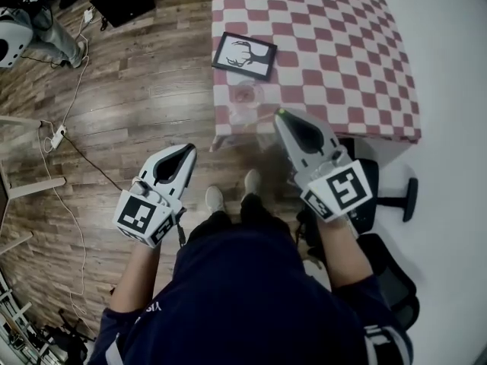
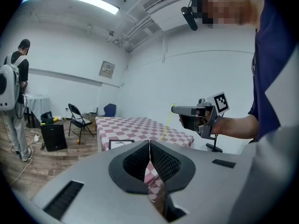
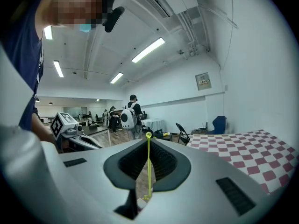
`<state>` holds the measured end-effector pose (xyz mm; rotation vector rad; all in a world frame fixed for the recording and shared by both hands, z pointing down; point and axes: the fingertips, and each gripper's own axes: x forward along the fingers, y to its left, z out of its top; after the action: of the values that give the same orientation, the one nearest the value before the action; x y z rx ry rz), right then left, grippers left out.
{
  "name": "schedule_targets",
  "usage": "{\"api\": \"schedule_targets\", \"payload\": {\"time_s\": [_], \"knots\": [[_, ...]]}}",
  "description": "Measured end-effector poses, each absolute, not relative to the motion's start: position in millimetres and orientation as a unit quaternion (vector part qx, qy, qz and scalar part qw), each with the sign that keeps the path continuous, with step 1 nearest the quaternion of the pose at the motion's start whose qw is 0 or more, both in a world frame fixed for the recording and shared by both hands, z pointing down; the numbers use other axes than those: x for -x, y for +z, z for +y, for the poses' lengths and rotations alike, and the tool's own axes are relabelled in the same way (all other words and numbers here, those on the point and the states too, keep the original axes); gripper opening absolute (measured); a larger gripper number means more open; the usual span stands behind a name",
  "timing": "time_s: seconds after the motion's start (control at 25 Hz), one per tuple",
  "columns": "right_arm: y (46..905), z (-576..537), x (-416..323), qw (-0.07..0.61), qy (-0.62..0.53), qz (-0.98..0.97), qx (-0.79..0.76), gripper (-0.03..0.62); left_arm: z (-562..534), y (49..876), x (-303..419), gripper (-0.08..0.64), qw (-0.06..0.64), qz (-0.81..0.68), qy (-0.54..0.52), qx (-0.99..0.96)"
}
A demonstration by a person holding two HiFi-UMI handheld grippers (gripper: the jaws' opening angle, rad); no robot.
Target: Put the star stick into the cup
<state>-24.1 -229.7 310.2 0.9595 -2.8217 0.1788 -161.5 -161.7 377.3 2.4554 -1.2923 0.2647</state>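
A thin yellow-green stick (image 3: 149, 168) stands upright between the jaws of my right gripper (image 3: 148, 141), which is shut on it. In the left gripper view the stick (image 2: 167, 123) hangs slanting down from that gripper (image 2: 174, 109). Seen from the head, my right gripper (image 1: 280, 116) is at the front edge of the checked table (image 1: 335, 44), just right of a clear cup (image 1: 246, 97) that shows only faintly. My left gripper (image 1: 190, 150) is over the wooden floor, left of the table, its jaws (image 2: 149, 146) closed together with nothing between them.
A black-framed picture (image 1: 243, 55) lies on the table behind the cup. An office chair base (image 1: 392, 198) stands at the right. Cables and a power strip (image 1: 57, 136) lie on the floor. A person with a backpack (image 2: 16, 92), a folding chair (image 2: 78, 120) and a black box (image 2: 54, 137) are at the left.
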Motion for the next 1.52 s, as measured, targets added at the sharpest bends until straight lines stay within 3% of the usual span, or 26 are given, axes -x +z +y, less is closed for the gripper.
{"api": "schedule_targets", "payload": {"time_s": [0.76, 1.52], "knots": [[370, -324, 33, 0.065, 0.069, -0.946, -0.311, 0.026, -202, 395, 143, 0.034, 0.198, -0.49, 0.137, -0.838], [425, -332, 38, 0.089, 0.078, -0.943, -0.312, 0.026, -204, 424, 154, 0.034, 0.224, -0.488, 0.162, -0.828]]}}
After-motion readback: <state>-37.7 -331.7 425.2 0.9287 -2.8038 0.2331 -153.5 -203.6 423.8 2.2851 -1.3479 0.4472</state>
